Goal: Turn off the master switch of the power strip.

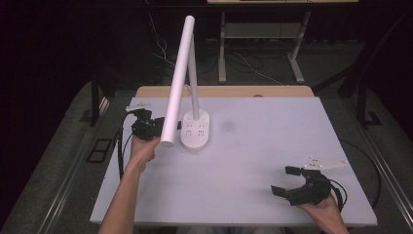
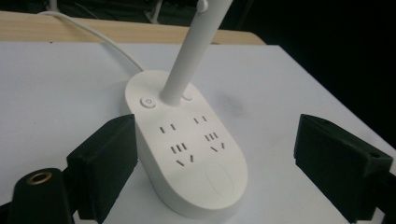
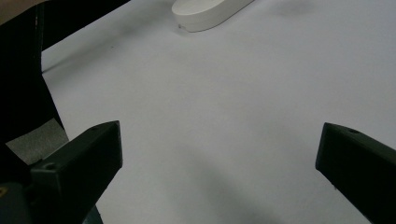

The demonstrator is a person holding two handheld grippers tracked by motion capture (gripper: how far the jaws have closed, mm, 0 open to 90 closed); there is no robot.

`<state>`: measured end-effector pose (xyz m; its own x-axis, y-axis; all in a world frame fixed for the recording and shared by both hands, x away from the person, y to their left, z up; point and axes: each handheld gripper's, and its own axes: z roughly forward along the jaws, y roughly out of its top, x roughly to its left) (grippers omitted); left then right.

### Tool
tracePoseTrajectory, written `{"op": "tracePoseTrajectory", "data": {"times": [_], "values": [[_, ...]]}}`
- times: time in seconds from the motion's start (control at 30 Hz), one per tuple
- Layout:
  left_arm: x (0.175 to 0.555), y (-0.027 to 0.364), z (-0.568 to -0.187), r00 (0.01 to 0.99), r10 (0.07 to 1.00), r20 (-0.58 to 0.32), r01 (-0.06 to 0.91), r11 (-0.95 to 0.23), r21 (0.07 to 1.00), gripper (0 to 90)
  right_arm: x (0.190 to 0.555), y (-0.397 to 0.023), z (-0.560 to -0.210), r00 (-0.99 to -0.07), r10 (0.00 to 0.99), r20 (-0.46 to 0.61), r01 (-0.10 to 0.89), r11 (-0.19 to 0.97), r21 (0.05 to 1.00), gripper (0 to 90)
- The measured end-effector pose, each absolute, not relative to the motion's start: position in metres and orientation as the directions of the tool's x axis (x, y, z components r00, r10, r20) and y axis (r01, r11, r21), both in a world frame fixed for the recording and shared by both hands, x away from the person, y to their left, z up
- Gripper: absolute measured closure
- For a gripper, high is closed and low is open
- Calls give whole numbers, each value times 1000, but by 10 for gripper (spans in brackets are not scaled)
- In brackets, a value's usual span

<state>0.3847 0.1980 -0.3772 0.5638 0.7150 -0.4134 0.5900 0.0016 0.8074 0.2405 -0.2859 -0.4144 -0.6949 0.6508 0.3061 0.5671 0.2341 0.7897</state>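
Lamp (image 1: 195, 134) upright at table (image 1: 253, 161) rear-left, head tilted low | left gripper (image 2: 212, 163) fingers spread wide astride base, nothing gripped | right gripper (image 1: 287, 181) fingers agape, idle near front edge | power button (image 2: 148, 102) probably pressed; lamp apparently unlit.

A lab is suggested: a white tabletop (image 1: 253, 161) is ringed by dark curtains, loose floor cables (image 1: 243, 61) and desk frames (image 1: 297, 53).

You see a white table (image 1: 272, 161) with a wooden strip (image 1: 243, 91) along its far edge, and cables (image 1: 243, 63) on the floor beyond.
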Motion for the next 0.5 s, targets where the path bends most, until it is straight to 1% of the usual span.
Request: {"op": "tracePoseTrajectory", "data": {"times": [0.07, 0.23, 0.5], "values": [[377, 198, -379, 568, 713, -411, 589, -3, 808, 98, 241, -286, -414, -697, 650, 303, 563, 233, 793, 0], [361, 200, -385, 582, 702, -410, 594, -23, 804, 2, 241, -286, -414, -694, 653, 302, 561, 229, 795, 0], [334, 198, -394, 616, 687, -385, 577, -60, 815, 0, 241, -285, -414, -696, 652, 299, 560, 233, 795, 0]]}}
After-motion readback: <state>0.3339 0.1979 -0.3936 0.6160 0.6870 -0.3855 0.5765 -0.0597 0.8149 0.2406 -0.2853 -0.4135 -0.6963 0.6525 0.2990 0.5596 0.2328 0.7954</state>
